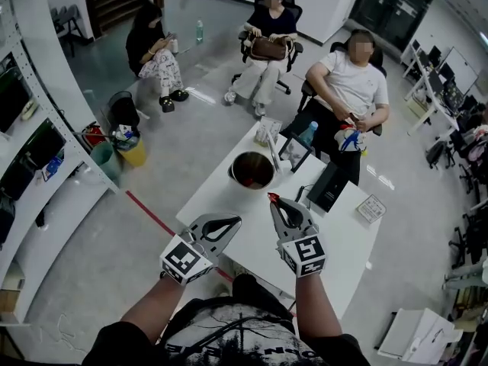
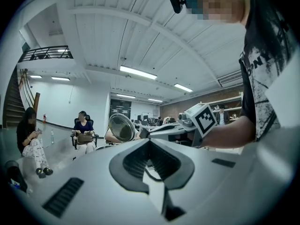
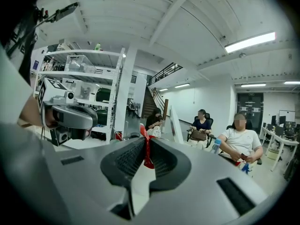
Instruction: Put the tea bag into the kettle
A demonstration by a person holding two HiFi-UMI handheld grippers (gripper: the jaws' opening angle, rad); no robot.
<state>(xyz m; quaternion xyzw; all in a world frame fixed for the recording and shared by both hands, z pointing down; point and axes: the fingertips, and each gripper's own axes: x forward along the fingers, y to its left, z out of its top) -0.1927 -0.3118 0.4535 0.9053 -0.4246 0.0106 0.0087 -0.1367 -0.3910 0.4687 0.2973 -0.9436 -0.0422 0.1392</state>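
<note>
red tea bag [image 3: 146, 156] is clamped in your right gripper [image 1: 274, 201], held near the open round steel kettle [image 1: 232, 172] for dropping in; your left gripper [image 1: 231, 220] hangs aside, jaws together, empty.

Far end of the white rectangular tabletop [image 1: 335, 239]: round metal kettle [image 1: 252, 170], black box [image 1: 329, 187] to its right. Nearer me: my left gripper [image 1: 230, 223] left of my right gripper [image 1: 274, 200], small red tea bag [image 3: 147, 151] between the latter's jaws.

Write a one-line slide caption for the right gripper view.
Right gripper shut on the red tea bag, left gripper alongside, three seated people in the background.
</note>
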